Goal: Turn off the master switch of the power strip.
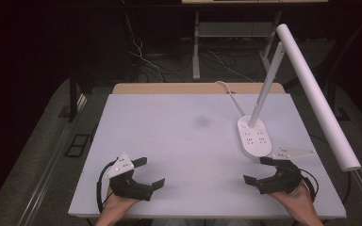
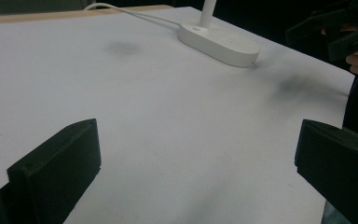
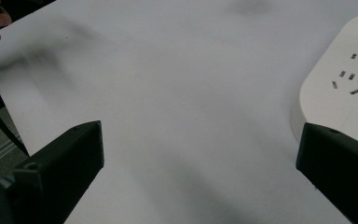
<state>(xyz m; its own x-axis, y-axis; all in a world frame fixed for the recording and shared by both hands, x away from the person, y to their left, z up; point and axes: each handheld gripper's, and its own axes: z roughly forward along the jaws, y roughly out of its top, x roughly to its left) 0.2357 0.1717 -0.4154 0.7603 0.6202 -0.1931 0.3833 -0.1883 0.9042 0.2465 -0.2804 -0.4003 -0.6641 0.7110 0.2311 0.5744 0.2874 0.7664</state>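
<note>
White lamp base [image 1: 254, 136] just beyond right hand-held gripper [image 1: 263, 169], jaws apart

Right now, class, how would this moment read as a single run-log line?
left gripper: open, empty, near table edge | right gripper: open, empty, beside lamp base | desk lamp base with sockets: on white table, right side, blue light lit

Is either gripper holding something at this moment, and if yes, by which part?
Nothing is held. The left gripper and the right gripper both have their jaws spread open over the bare white table, with nothing between them.
</note>
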